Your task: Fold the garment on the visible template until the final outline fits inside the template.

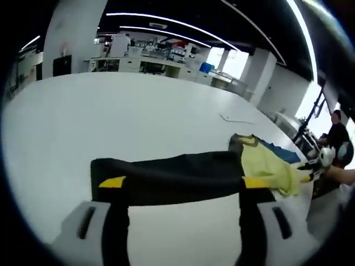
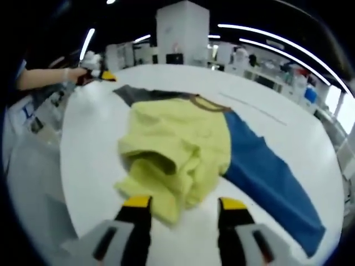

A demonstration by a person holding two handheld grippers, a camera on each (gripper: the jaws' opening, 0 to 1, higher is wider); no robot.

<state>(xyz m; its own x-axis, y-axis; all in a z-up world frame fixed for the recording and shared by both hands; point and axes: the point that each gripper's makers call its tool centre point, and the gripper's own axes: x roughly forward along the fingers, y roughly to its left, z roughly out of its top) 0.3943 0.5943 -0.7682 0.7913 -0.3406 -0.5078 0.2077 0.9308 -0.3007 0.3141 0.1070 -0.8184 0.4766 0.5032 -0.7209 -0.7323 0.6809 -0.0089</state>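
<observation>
White table [image 1: 138,116] under ceiling light strips [image 1: 166,22] (workbenches [image 1: 161,62] behind)

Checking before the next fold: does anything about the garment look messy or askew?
Yes. The garment's yellow middle is bunched into a rumpled heap near the right gripper, not flat, while its blue sleeve lies spread on the table. Both grippers' jaws stand open.

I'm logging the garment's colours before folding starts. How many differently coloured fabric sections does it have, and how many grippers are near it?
Yellow-green crumpled fabric section: 1
Blue fabric section: 1
Dark grey fabric section: 1
Grippers with yellow-tipped black jaws: 2, the left gripper and the right gripper
Total: 5, all over the white table.
</observation>
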